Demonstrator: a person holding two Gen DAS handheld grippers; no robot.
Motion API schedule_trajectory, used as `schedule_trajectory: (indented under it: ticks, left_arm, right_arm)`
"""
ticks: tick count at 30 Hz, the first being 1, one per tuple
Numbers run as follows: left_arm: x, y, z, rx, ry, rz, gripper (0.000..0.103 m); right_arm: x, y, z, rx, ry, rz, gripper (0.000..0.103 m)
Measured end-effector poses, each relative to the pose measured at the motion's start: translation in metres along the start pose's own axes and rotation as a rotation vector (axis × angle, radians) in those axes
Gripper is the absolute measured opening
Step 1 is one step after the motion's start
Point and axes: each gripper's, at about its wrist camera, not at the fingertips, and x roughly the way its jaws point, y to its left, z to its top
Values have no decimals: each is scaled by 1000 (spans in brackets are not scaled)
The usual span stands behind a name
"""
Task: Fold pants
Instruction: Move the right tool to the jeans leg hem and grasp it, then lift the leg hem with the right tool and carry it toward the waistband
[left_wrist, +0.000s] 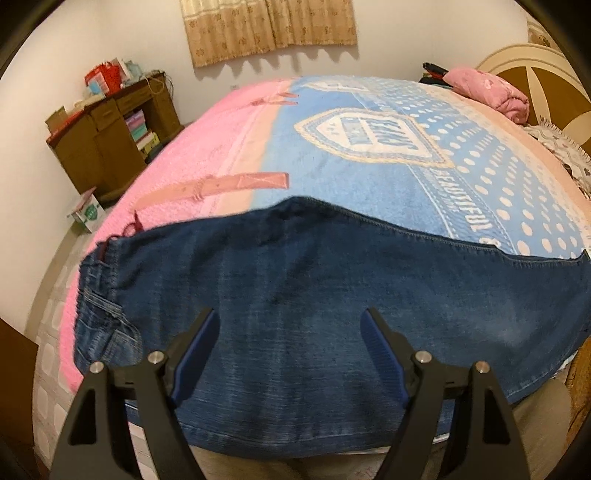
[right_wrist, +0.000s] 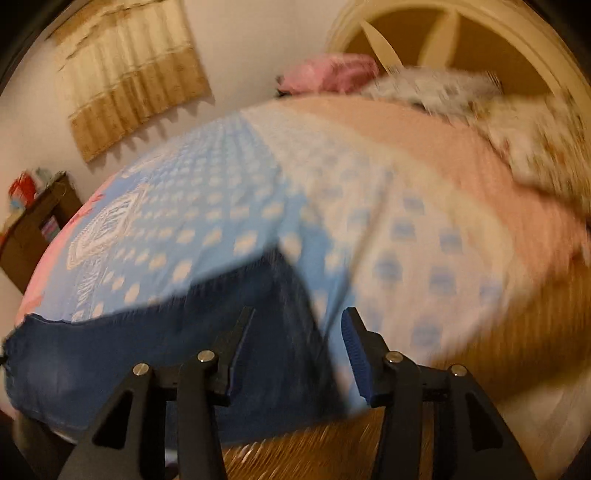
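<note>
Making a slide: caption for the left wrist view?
Open left gripper above jeans laid flat across a pink-and-blue blanket.

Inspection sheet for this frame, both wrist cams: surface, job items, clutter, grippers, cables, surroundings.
Surface: bed blanket, pink and blue with white dots and a crest.
Job's things: jeans spread flat along the near edge of the bed, waistband to the left, not yet folded.
Clutter: pink bundle and patterned bedding by the headboard.
Grippers: left gripper open above the jeans; right gripper open near the leg end; the right wrist view is blurred.
Cables: thin cords on the wooden cabinet, hard to tell.
Surroundings: curtain, headboard, small box on the floor.
</note>
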Motion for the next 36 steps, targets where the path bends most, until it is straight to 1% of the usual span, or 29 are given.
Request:
schedule_trajectory:
  ticks: [4,5,7,9,12,15,18,19,20,21,22,23,24,25,26,28,29,31,33,34,35,36]
  left_arm:
    - [-3,-4,-3,22,-3,-9,81]
    - [-6,-4,-2,26,-9,-7,81]
    - [-10,0,-1,21,-23,-5,81]
    - [-15,7,-1,2,-33,-6,81]
    - [-15,17,-2,-24,-23,0,81]
    - [-15,23,-3,-43,-22,3,81]
    - [-14,22,-3,-40,-18,0,81]
    - [-14,21,-3,-35,-18,0,81]
    - [-15,19,-3,-26,-21,-1,81]
    - [-17,16,-3,-16,-27,-1,81]
    - [-19,15,-3,-4,-33,2,81]
    - [-20,14,-3,6,-39,6,81]
    - [-21,12,-3,15,-45,11,81]
    - [-21,11,-2,22,-48,15,81]
    - [-21,11,-2,23,-46,15,81]
    - [-19,11,-2,17,-38,7,81]
    - [-19,10,-2,16,-35,6,81]
    - [-19,10,-2,18,-38,11,81]
    - [-18,11,-3,10,-38,9,81]
    - [-16,12,-3,3,-33,5,81]
    - [-14,12,-4,-4,-21,0,81]
    - [-12,11,-4,-4,-13,-2,81]
  right_arm:
    - [-4,-1,-45,193,24,164,49]
    - [-1,-2,-50,221,32,176,49]
    - [13,-4,-58,283,75,171,48]
    - [18,-7,-60,329,69,210,47]
    - [29,-16,-65,433,104,206,47]
    - [38,-21,-71,500,130,247,47]
    - [45,-20,-71,529,110,277,47]
    - [47,-21,-70,550,91,284,47]
    - [48,-23,-70,561,70,293,45]
    - [48,-21,-68,546,55,284,30]
    - [48,-16,-65,494,56,237,21]
    - [48,-14,-63,459,61,210,17]
    - [48,-11,-62,434,63,201,15]
    - [48,-10,-62,427,62,208,12]
    - [46,-11,-61,420,62,212,6]
    - [39,-12,-59,399,41,205,4]
    - [33,-13,-57,393,23,216,4]
    - [25,-16,-57,386,15,225,4]
    - [22,-17,-60,357,35,201,4]
    - [27,-19,-66,359,62,186,4]
    - [32,-24,-70,379,79,189,5]
    - [39,-30,-75,415,84,219,5]
